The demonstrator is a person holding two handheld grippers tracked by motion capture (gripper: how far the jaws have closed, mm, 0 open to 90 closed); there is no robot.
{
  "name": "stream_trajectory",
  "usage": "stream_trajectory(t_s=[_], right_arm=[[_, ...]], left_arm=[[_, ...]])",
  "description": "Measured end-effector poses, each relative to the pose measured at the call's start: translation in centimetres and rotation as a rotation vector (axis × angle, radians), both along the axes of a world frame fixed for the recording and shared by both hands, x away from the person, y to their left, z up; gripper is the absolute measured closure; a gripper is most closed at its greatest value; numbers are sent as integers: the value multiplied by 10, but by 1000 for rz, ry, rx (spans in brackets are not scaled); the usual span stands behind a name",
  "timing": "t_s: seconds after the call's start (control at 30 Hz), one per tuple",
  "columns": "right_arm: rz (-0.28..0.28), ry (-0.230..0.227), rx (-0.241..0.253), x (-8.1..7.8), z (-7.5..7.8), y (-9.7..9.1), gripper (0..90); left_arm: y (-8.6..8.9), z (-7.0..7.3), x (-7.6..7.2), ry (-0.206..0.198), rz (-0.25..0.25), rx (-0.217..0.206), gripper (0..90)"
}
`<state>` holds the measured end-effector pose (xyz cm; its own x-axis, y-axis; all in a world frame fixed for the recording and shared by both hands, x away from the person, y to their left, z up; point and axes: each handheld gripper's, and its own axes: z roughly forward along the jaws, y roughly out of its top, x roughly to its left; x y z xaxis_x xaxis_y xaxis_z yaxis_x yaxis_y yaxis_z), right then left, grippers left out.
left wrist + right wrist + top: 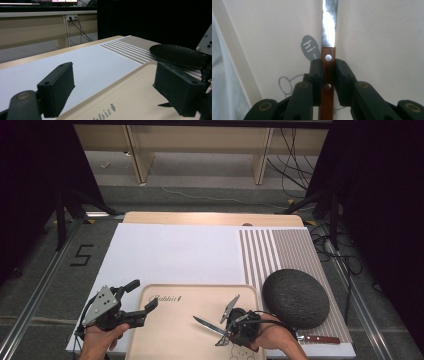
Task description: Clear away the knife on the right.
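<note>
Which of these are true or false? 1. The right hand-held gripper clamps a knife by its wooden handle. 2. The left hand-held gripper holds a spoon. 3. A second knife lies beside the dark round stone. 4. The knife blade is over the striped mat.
1. True: the right hand-held gripper grips the knife by its handle.
2. False: the left hand-held gripper is open and holds nothing.
3. True: a second knife lies by the stone.
4. False: the blade is over the tray, not the striped mat.
</note>
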<state>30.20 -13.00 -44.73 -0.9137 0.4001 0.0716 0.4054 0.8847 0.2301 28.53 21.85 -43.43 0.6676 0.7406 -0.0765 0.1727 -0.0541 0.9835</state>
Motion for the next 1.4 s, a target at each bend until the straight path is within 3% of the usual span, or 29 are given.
stream_trajectory(t_s=[0.07, 0.33, 0.47, 0.57, 0.6, 0.7, 0.77, 0.8, 0.97, 1.17, 1.4], right_arm=[[15, -17, -28, 1, -2, 1, 776], [7, 6, -15, -2, -7, 4, 775], [32, -13, -30, 0, -7, 4, 773], [20, -14, -28, -1, -7, 4, 762], [15, -14, -18, 0, -7, 4, 721], [-19, -22, 4, -1, -5, 6, 485], [-30, -47, 29, 0, -1, 6, 384], [-46, -80, 47, 0, 2, 5, 288], [-67, -87, 111, 0, 9, 3, 191], [-53, -82, 156, -3, 13, 5, 241], [-18, -95, 180, -9, 13, 13, 518]], left_arm=[[0, 0, 0, 0, 0, 0, 157], [-1, -1, 1, -4, -6, -8, 157], [-1, -1, 1, -3, -5, -7, 157], [-1, -1, 1, -4, -8, -7, 157], [0, -1, 0, -6, -10, -8, 157], [0, 0, 0, -5, -11, -1, 157], [0, 0, 0, -4, -13, 1, 157], [-1, -1, 1, -7, -20, -7, 157], [-1, -1, 0, -8, -19, -5, 156], [-1, -1, 1, -7, -19, -4, 157], [-1, -1, 1, -7, -20, -5, 156]])
